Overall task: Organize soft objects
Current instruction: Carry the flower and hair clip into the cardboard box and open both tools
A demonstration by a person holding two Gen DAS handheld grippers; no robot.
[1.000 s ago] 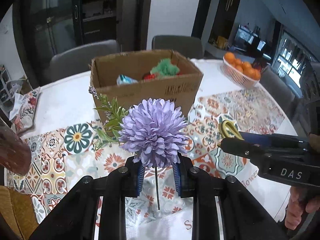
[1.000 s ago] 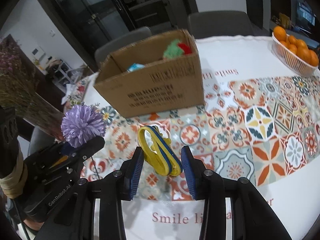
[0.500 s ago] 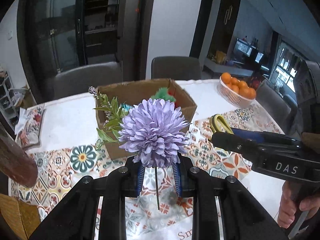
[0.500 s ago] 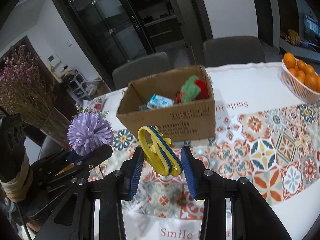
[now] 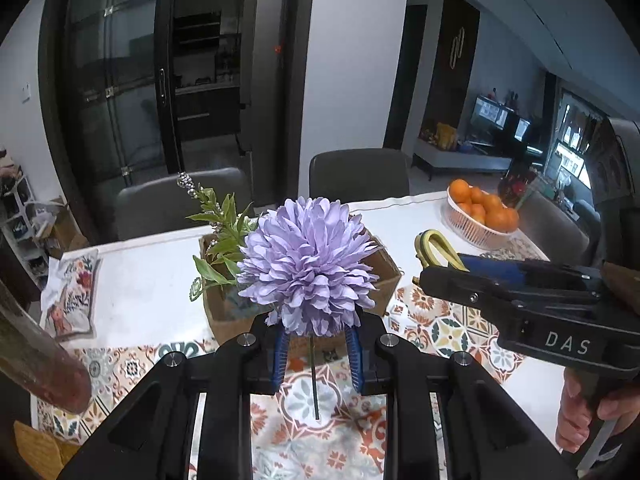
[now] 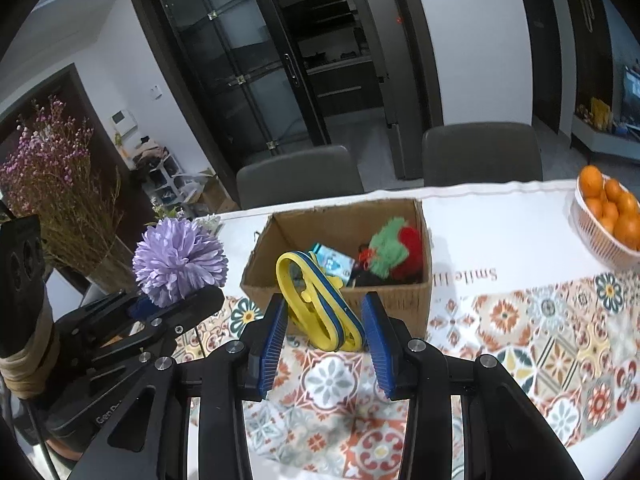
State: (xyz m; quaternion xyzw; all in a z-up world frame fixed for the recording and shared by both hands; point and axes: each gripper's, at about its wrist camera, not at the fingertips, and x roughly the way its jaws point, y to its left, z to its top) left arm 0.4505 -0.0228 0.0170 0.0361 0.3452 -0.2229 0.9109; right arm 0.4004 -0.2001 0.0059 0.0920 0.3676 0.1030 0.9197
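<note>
Claws both loaded: left claw (image 5: pixel 316 354) pinches purple flower (image 5: pixel 306 266), right claw (image 6: pixel 326 332) pinches yellow ring (image 6: pixel 316 300); advise releasing only once above box (image 6: pixel 340 296) ahead.

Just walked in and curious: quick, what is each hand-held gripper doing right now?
Left hand-held gripper: closed on the purple flower.
Right hand-held gripper: closed on the yellow and blue looped toy.

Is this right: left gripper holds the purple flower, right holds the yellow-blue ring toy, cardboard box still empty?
Not quite. The cardboard box isn't empty: the right wrist view shows a green-and-red plush and a small blue packet inside. The rest holds: left gripper grips the purple flower, right gripper the yellow-blue ring toy.
</note>
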